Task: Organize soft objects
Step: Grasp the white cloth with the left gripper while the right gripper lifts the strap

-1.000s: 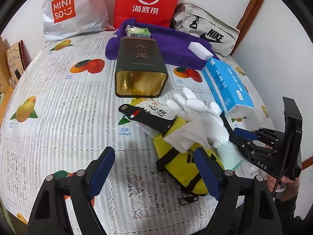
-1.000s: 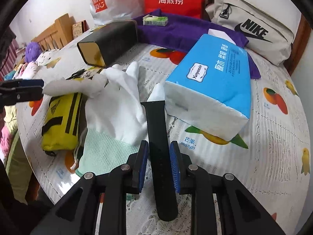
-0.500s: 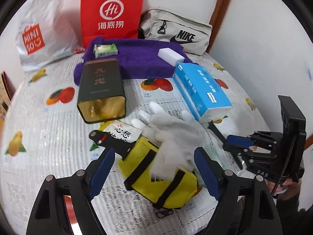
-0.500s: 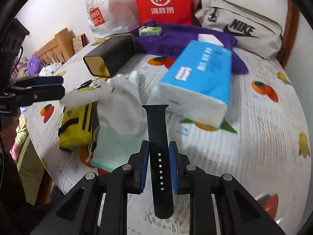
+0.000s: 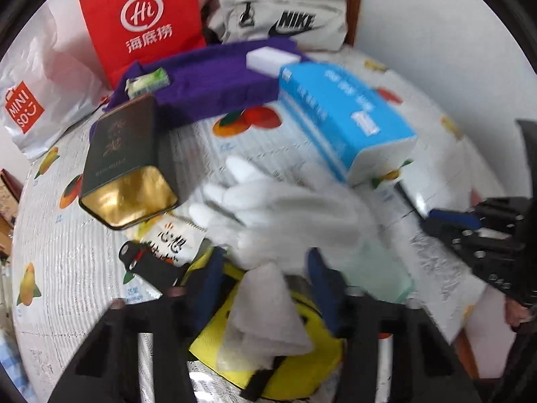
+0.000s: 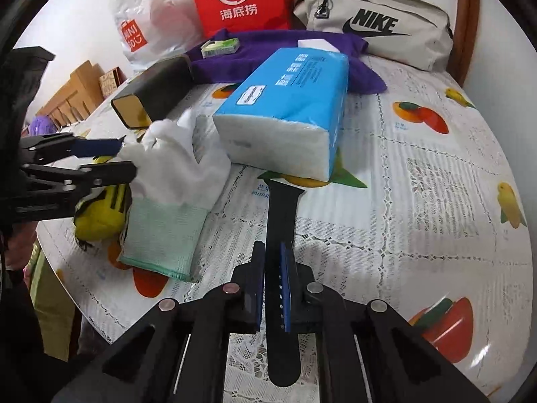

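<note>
On the fruit-print tablecloth [image 6: 419, 174], near the table's front edge, sits a loose heap of soft things: a white glove [image 6: 174, 174] with a pale green cuff, draped over a yellow pouch [image 5: 268, 346] with black straps, and a folded white cloth [image 5: 265, 319] on top of the pouch. Left gripper [image 5: 265, 288] straddles that cloth and the glove's edge; jaws are closing, fabric between them, but the blur hides whether the pads bite yet. From the right wrist view its tips meet the glove at the finger end, which would suit lifting it clear of the pouch. Right gripper [image 6: 273, 282] is pressed together on a black watch strap [image 6: 280, 208], pinched mid-length so the free end points forward toward the blue tissue pack [image 6: 288, 114]; the strap stands just off the pack's near corner, looking lifted rather than lying flat. Tissue pack lies just beside the glove. Behind: dark tea tin [image 5: 127, 164] on its side, purple towel [image 5: 214, 84] with a white sponge block [image 5: 272, 58] and a small green packet [image 5: 147, 82]. Judgement: sorting is early; most soft pieces remain heaped together.
</note>
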`<state>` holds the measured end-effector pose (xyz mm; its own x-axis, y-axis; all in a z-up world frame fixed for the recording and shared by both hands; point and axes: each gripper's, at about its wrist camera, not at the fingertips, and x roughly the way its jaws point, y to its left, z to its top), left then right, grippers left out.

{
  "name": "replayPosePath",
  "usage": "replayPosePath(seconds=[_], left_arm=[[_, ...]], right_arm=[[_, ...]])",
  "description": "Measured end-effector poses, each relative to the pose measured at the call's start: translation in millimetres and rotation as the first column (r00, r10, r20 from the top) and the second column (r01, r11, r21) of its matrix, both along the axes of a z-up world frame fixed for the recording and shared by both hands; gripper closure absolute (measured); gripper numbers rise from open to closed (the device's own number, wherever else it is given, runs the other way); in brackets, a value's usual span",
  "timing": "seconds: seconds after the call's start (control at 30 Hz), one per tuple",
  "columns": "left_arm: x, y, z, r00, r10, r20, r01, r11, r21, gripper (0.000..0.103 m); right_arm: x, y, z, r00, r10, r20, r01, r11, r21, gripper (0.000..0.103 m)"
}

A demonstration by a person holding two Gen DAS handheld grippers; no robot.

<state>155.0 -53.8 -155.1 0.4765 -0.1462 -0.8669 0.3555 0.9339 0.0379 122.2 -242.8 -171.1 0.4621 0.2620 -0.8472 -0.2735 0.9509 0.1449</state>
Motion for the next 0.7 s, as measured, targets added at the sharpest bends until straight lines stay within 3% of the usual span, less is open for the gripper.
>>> replayPosePath(seconds=[0.07,0.17,0.43,0.7], left_arm=[[2,3,-2,1.000,0.010,0.000,-0.010,1.000,-0.002,0.079],[4,12,0,1.000,0.021,-0.017,-0.022,0.997,-0.078,0.082],[-2,22,14,0.999,0.001,-0.034,-0.008,0.978,-0.209,0.082],[-10,33,29,1.000,-0.004,-0.021,-0.002,0.963,-0.268,0.083]], right_arm=[[0,0,0,1.000,0.003,0.003,-0.003,1.000,-0.003,0.093],[1,-3,-1,1.000,-0.005,-0.003,0.005,1.000,0.000,0.086],[6,5,-9,1.000,-0.015,0.018,0.015,0.999,-0.039,0.082],[7,-1,8,0.999,-0.034,0.011,0.034,0.999,0.034,0.083]])
